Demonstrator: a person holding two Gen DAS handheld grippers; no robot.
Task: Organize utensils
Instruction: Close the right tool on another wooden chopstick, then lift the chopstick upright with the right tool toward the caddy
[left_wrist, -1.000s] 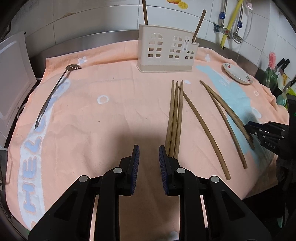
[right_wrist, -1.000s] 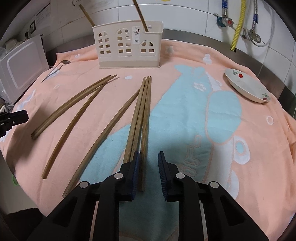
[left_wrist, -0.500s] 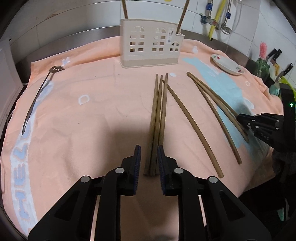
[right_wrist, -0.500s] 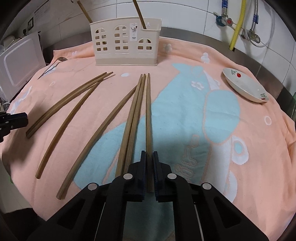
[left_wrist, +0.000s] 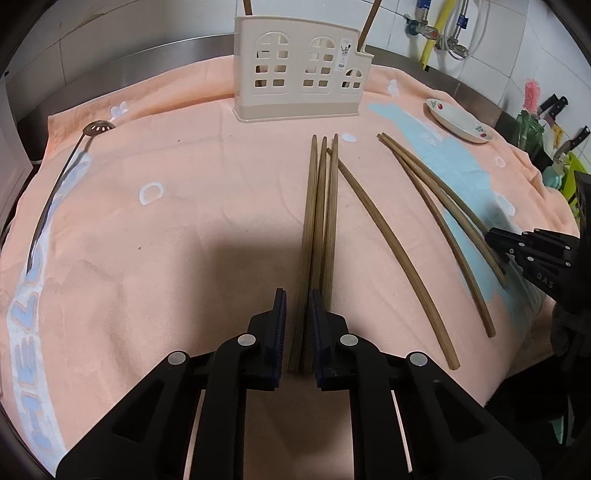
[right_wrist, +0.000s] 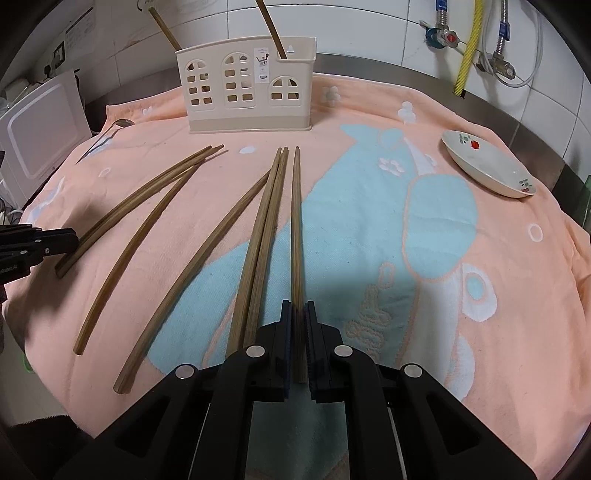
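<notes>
Both jaws narrowed: right hand-held gripper (right_wrist: 299, 314) clenched one chopstick (right_wrist: 296, 236); left hand-held gripper (left_wrist: 295, 306), just closing, straddled two chopsticks (left_wrist: 314, 236), ungrasped.

A peach towel (right_wrist: 480, 314) with a blue patch covers the counter (right_wrist: 406, 74) — a small flowered dish (right_wrist: 487, 168) sits near its right edge, a yellow hose (right_wrist: 467, 44) hangs on the tiled wall.

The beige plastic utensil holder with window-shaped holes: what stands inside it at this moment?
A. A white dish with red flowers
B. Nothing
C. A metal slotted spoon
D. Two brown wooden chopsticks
D: two brown wooden chopsticks stick up out of the beige plastic utensil holder, while the metal slotted spoon and the white dish with red flowers lie on the peach towel.
</notes>
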